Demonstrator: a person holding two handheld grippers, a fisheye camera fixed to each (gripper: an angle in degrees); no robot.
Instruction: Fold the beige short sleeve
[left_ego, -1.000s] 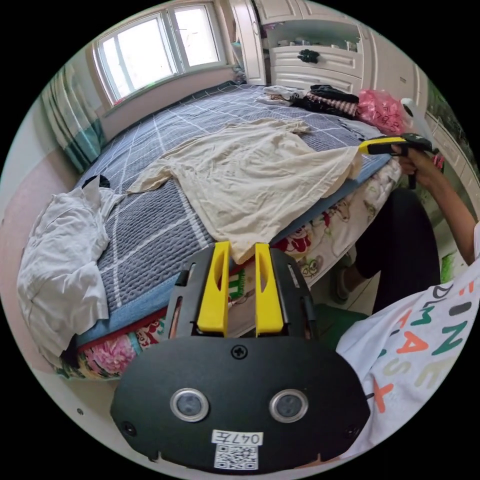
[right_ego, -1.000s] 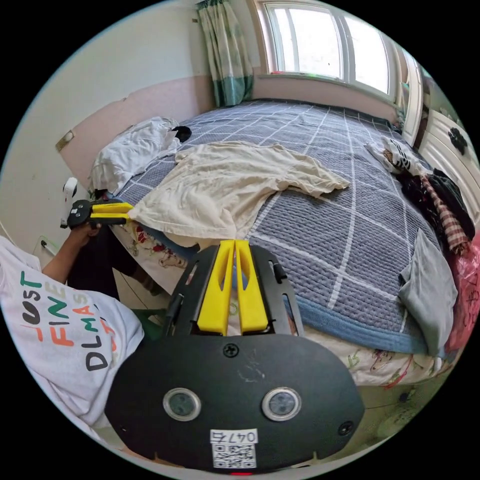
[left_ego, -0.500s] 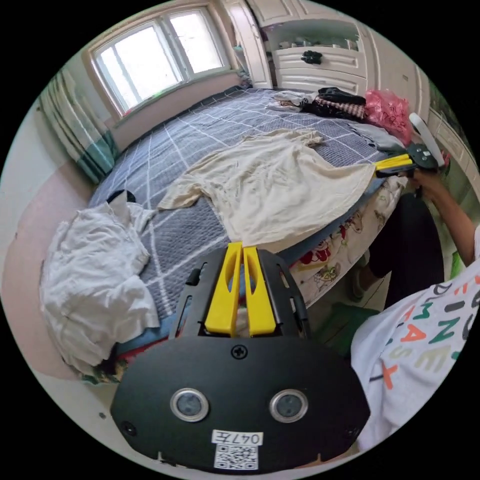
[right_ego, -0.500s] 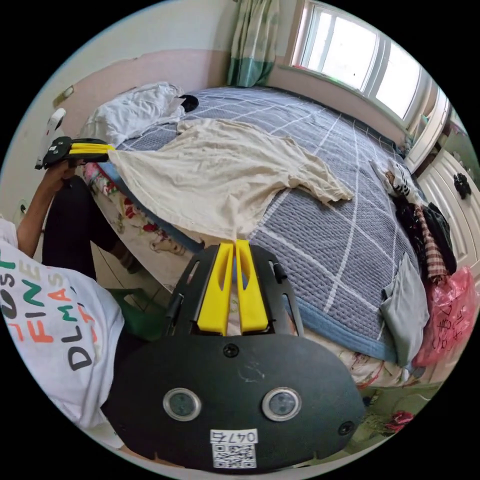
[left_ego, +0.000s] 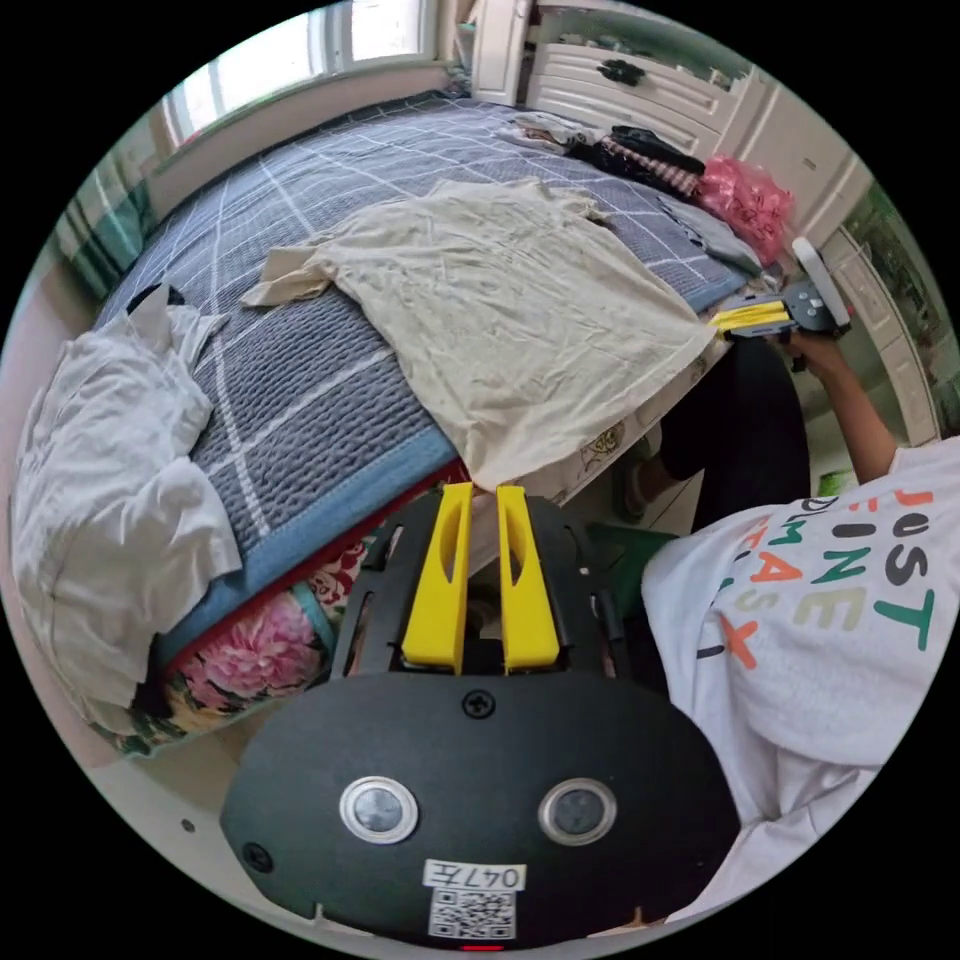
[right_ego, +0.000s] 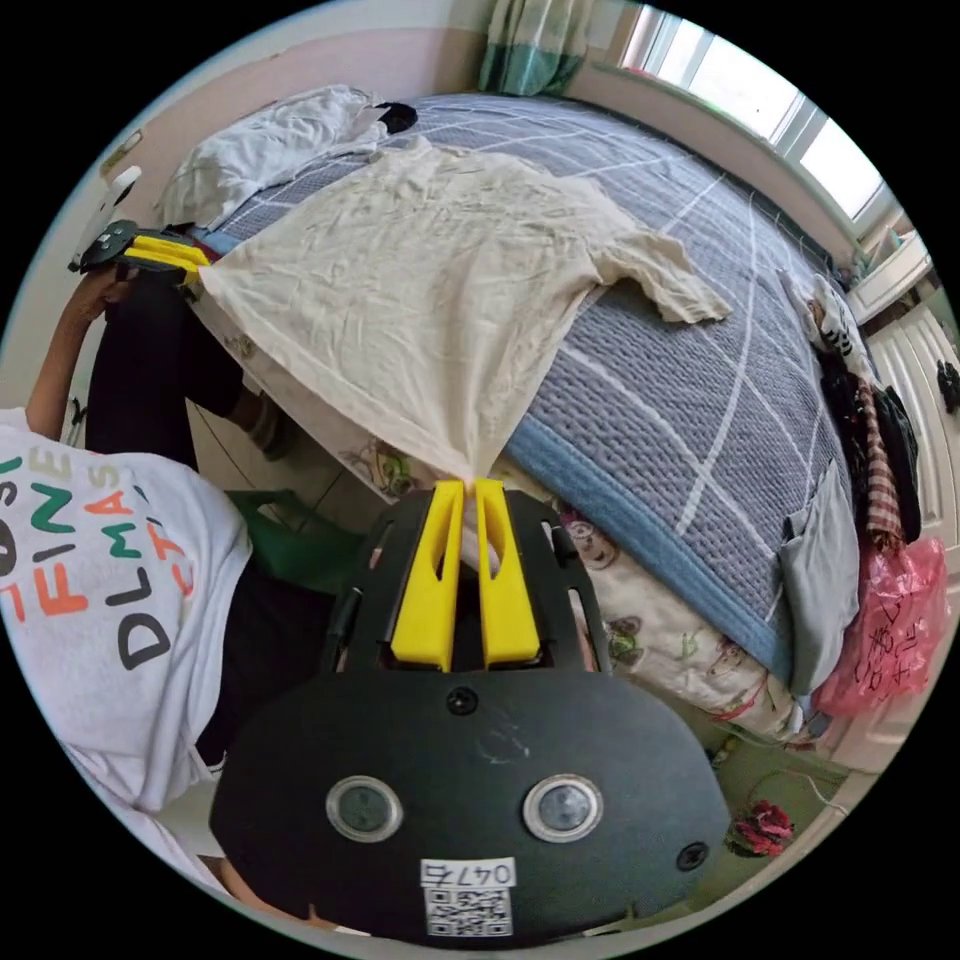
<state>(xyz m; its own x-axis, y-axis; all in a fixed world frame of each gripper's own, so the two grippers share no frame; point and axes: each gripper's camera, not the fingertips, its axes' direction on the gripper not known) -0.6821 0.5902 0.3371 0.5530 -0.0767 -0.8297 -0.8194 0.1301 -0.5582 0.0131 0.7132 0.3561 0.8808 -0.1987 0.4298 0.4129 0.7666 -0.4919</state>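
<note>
Gripping beige short sleeve (right_ego: 430, 250) hem corners | left tool (left_ego: 484, 490) — right tool (right_ego: 468, 484)

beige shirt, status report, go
Left gripper and right gripper each shut on a hem corner. Beige shirt stretched flat, hem pulled past the bed edge. Nothing lying on it.

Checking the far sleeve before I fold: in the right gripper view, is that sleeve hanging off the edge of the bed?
No, the sleeve of the beige shirt lies flat on the grey checked blanket, away from the bed's edge.
</note>
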